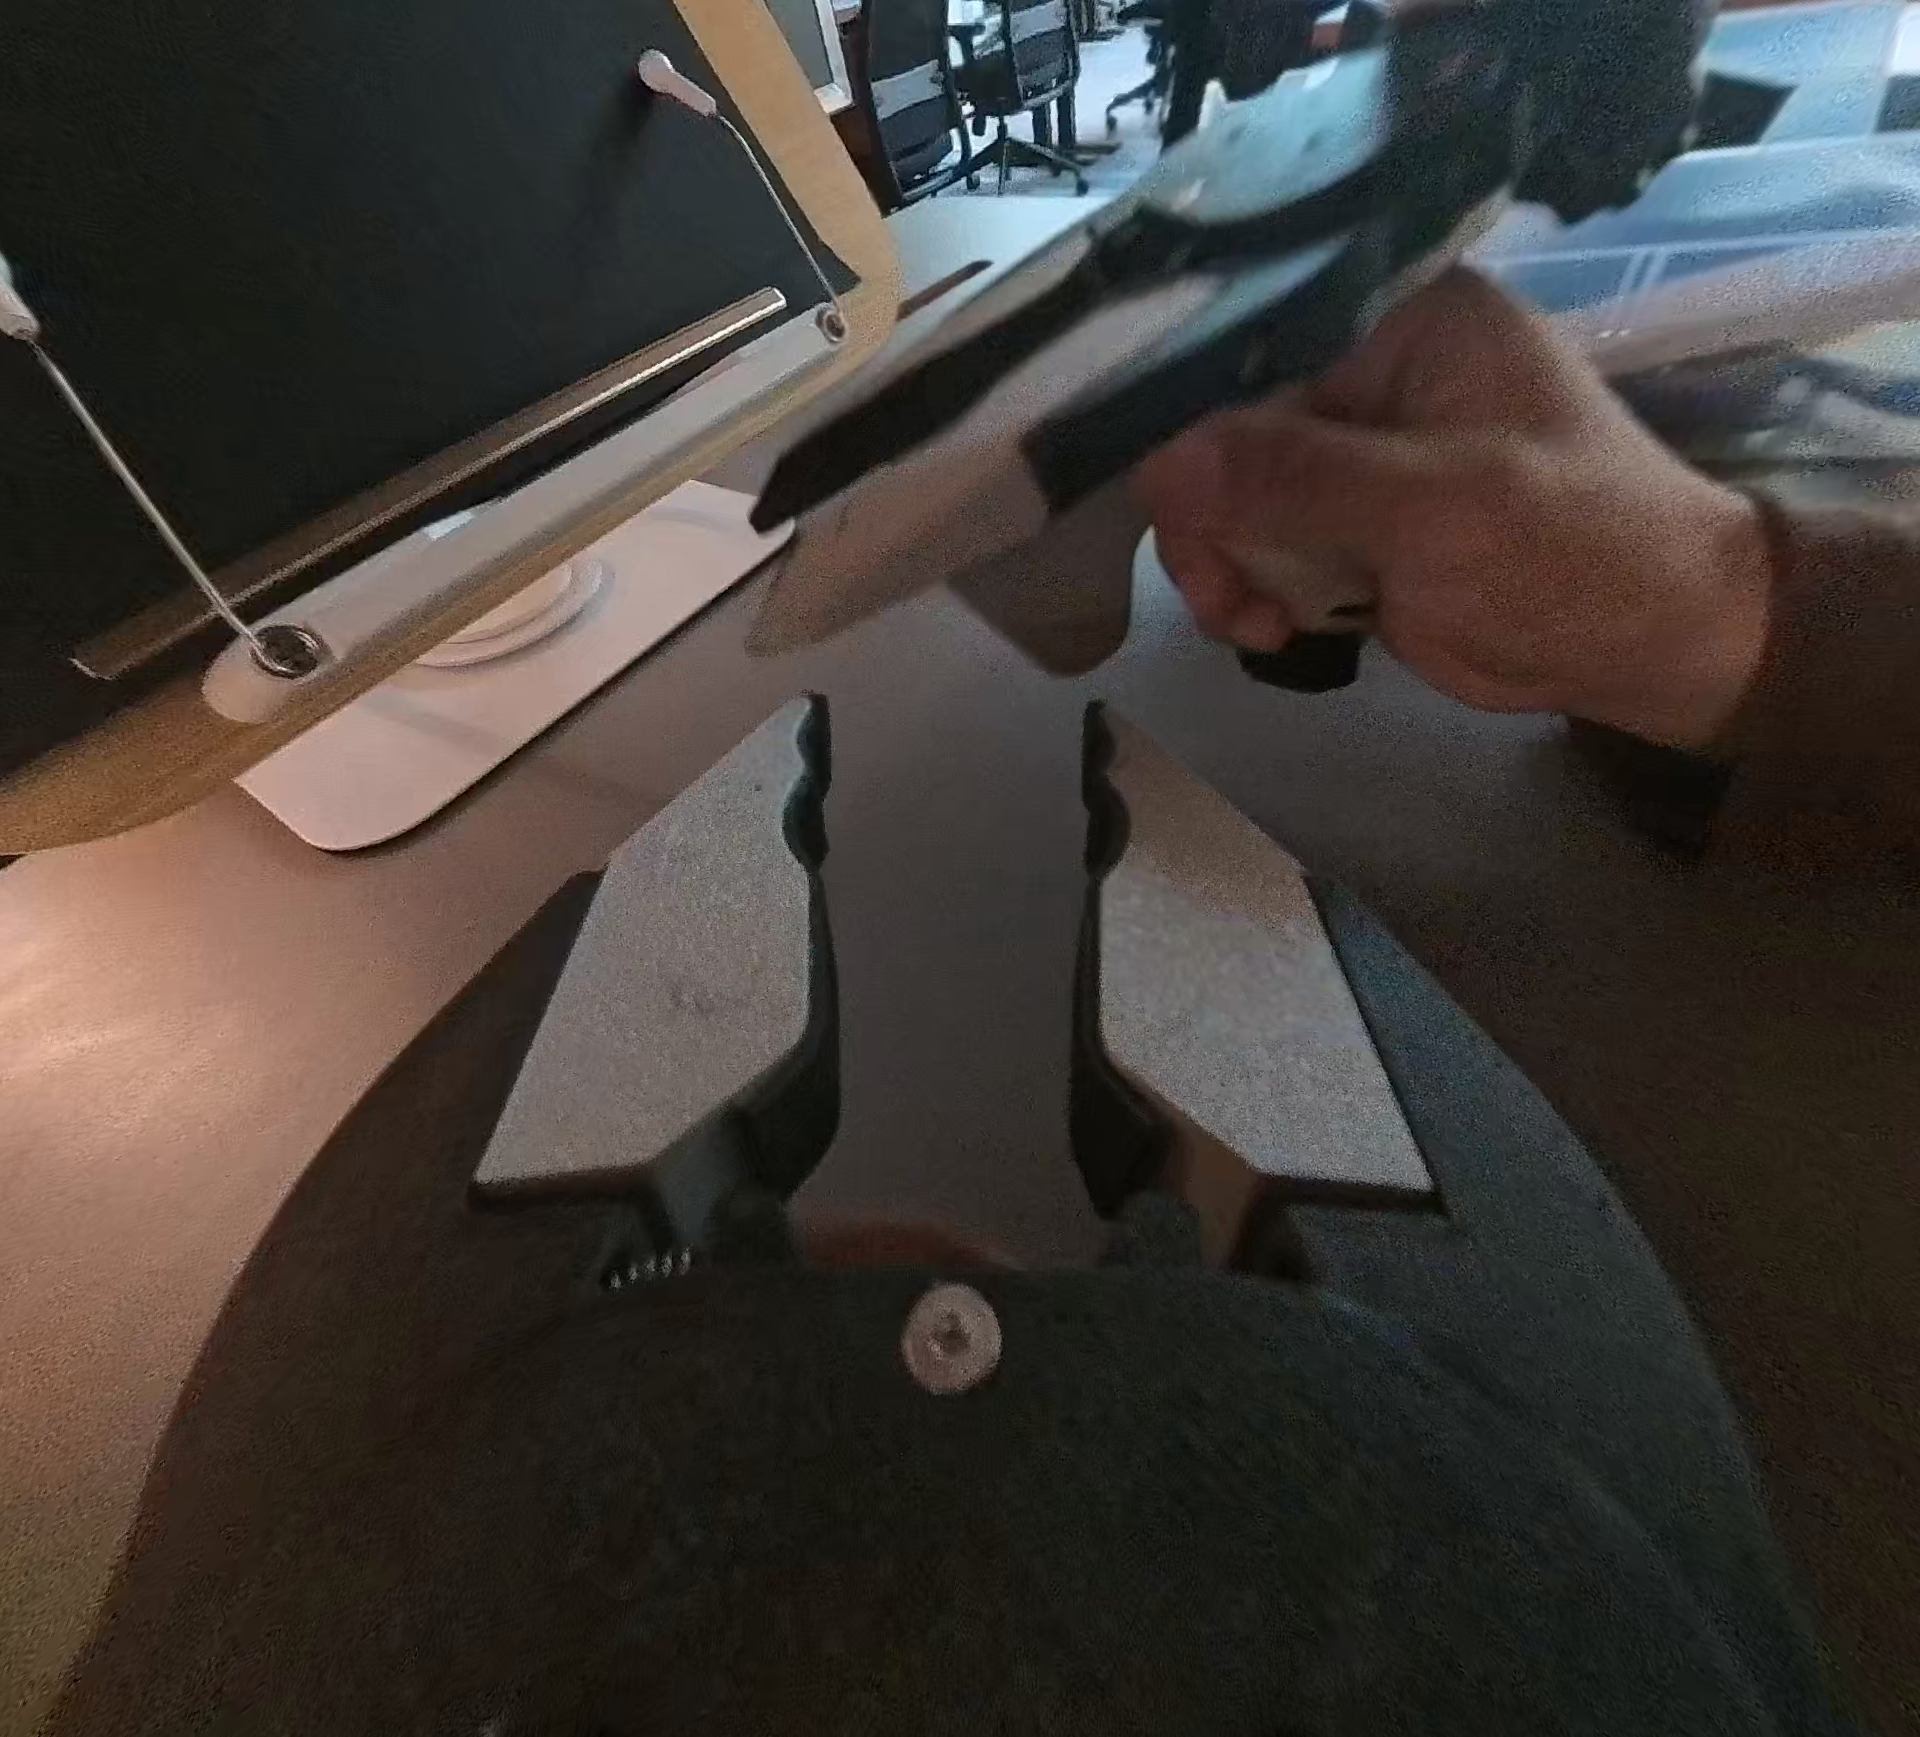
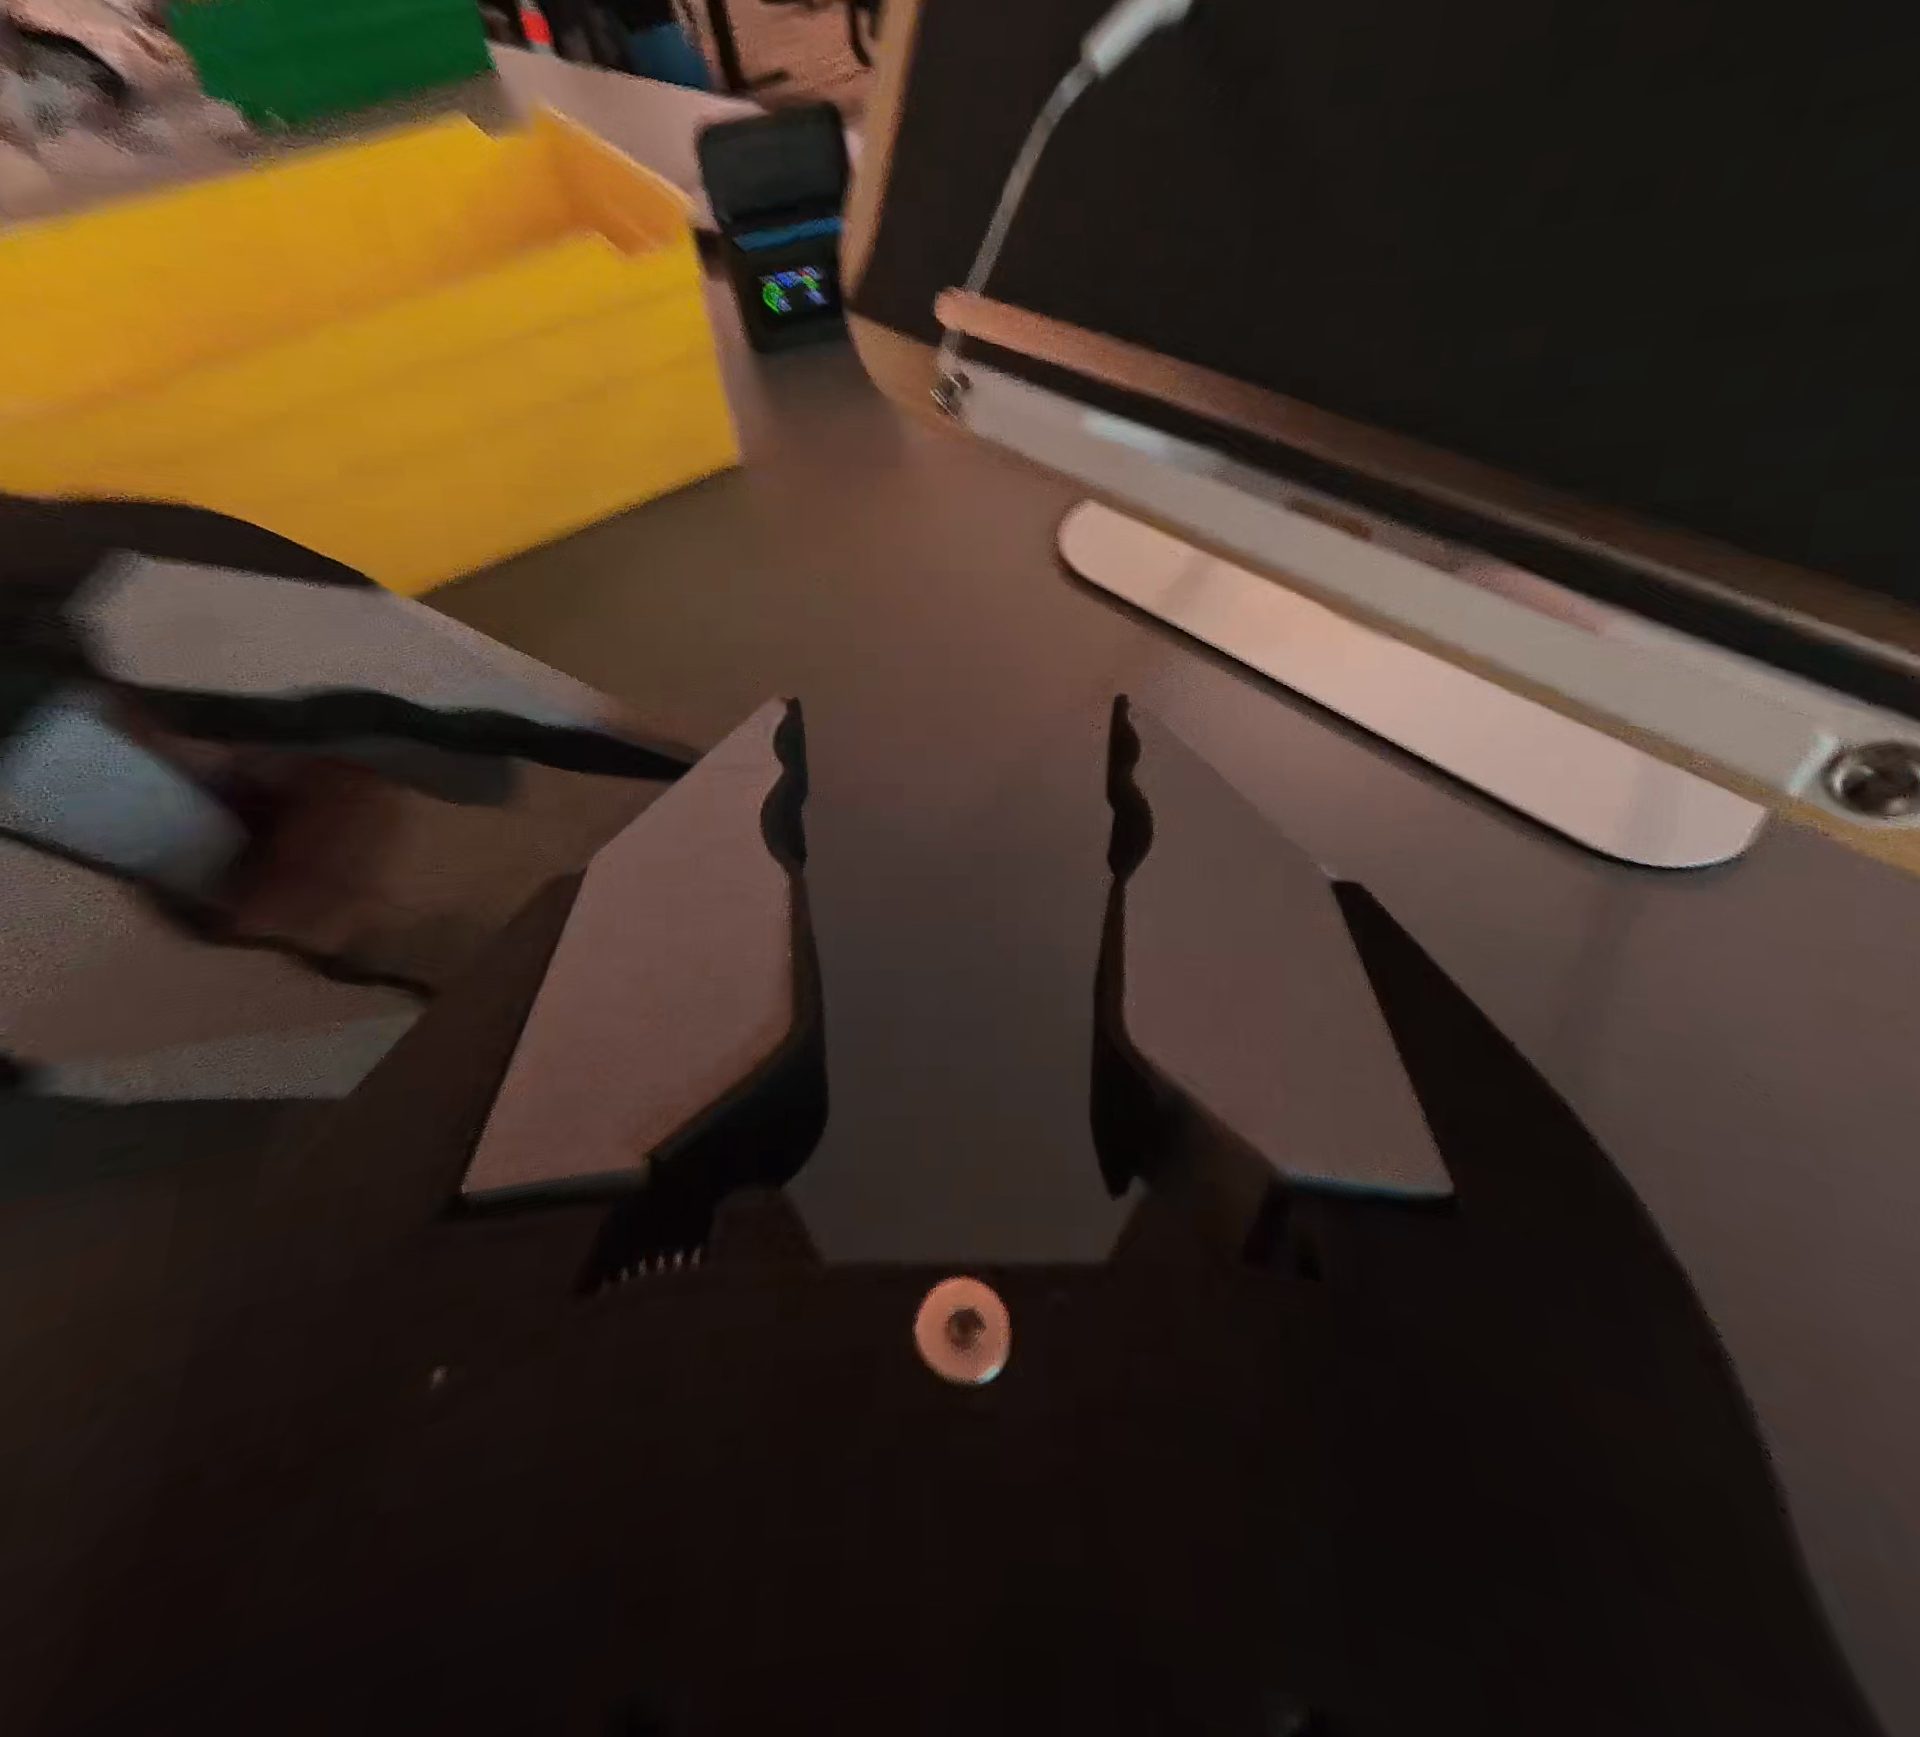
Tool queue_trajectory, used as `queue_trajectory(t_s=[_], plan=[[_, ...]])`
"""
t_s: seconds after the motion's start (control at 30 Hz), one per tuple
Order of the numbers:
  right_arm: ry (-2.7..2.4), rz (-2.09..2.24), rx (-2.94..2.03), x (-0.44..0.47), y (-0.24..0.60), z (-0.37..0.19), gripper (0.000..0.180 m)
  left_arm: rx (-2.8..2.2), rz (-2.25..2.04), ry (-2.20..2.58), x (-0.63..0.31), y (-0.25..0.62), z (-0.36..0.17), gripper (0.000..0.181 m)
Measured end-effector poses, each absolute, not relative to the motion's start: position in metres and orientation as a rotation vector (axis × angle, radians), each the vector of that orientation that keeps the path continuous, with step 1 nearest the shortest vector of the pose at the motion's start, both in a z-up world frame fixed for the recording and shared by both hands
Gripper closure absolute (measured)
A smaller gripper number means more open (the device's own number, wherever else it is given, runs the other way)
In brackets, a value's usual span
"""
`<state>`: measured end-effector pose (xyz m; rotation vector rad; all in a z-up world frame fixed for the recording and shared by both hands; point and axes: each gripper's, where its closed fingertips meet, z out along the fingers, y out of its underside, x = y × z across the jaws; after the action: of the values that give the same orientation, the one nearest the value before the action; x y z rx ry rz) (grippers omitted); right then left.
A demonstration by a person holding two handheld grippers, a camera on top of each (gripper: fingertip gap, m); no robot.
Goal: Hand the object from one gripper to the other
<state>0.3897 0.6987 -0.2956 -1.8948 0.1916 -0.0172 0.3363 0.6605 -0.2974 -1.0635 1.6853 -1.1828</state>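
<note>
Across the lower centre of both wrist views, the left gripper and right gripper, grey-fingered with black pads, stand parted and empty above a dark brown tabletop. No object for handover is visible, so its handling cannot be judged.

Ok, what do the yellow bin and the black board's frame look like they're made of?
Yellow bin: probably moulded plastic, with uniform saturated colour and smooth flat walls, though blurred. Board frame: looks like light wood or wood veneer, with a tan matte edge and rounded corner; no grain visible.
</note>
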Motion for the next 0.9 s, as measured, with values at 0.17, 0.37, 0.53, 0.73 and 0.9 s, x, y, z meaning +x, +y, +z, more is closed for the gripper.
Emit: queue_trajectory(t_s=[0.17,0.37,0.53,0.73,0.9], plan=[[0.127,-0.153,-2.052,0.400,0.697,-0.334,0.125,-1.047,-1.130,1.711,0.337,0.657,-0.303,0.139],[0.146,-0.001,-1.991,0.390,0.700,-0.325,0.121,-1.067,-1.131,1.730,0.338,0.654,-0.307,0.139],[0.134,0.026,-1.988,0.386,0.701,-0.326,0.119,-1.074,-1.139,1.740,0.337,0.653,-0.309,0.139],[0.129,0.009,-2.000,0.385,0.704,-0.328,0.116,-1.066,-1.147,1.739,0.338,0.652,-0.308,0.139],[0.150,0.051,-1.989,0.386,0.705,-0.327,0.114,-1.009,-1.136,1.756,0.335,0.647,-0.308,0.144]])
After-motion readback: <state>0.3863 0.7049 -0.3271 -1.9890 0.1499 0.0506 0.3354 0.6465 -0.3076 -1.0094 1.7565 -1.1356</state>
